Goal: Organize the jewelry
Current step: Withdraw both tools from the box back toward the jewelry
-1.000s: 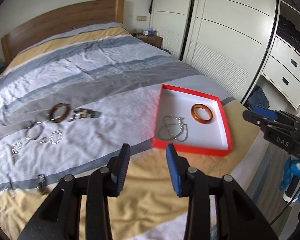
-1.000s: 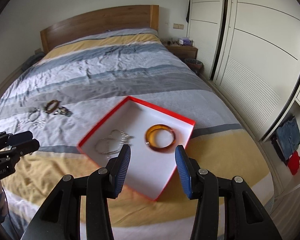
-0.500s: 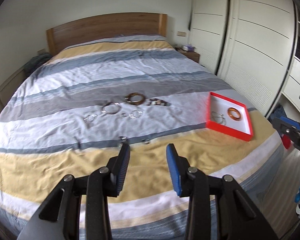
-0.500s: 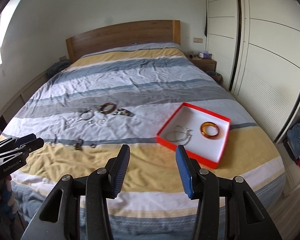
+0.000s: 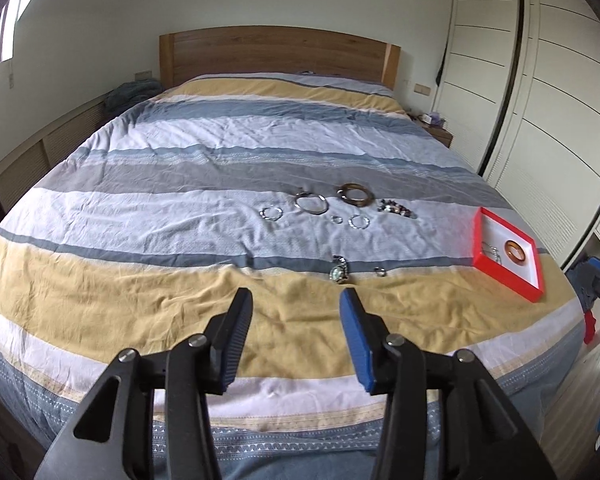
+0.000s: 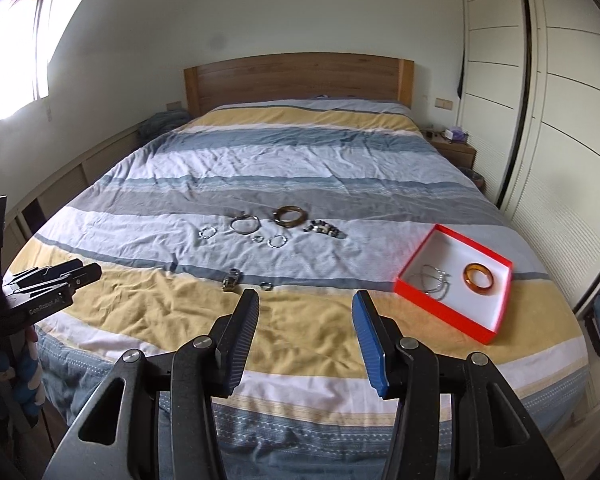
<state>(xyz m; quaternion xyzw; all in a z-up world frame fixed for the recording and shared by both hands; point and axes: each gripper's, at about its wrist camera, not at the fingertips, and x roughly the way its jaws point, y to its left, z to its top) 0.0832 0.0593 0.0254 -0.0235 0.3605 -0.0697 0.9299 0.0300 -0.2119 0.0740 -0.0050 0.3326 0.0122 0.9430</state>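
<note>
Both grippers are just hanging over the foot of the bed right now, holding nothing. Left gripper (image 5: 296,320) has its fingers spread wide with only air between them, well back from the jewelry, above the yellow stripe of the striped duvet (image 5: 180,216). Right gripper (image 6: 306,322) is the same deal: blue pads apart, empty, touching nothing. You can also see the left one from the side in the right wrist view, off the left edge of the bed. As for the jewelry, most of it is loose on the white stripe mid-bed: a brown bangle (image 6: 289,216), a silver bangle (image 6: 245,224) just left of it, a beaded bracelet (image 6: 325,229) to the right, plus a few small silver rings or chain bits (image 6: 277,241) in front, too small to identify properly. Closer to the grippers, on the seam between the blue and yellow stripes, sits a wristwatch (image 5: 339,273) with a small ring (image 5: 380,272) beside it. Over on the right near the bed edge is the red box (image 6: 440,307), white inside, with an amber bangle (image 6: 478,276) and a silver chain (image 6: 434,278) lying in it side by side.
</note>
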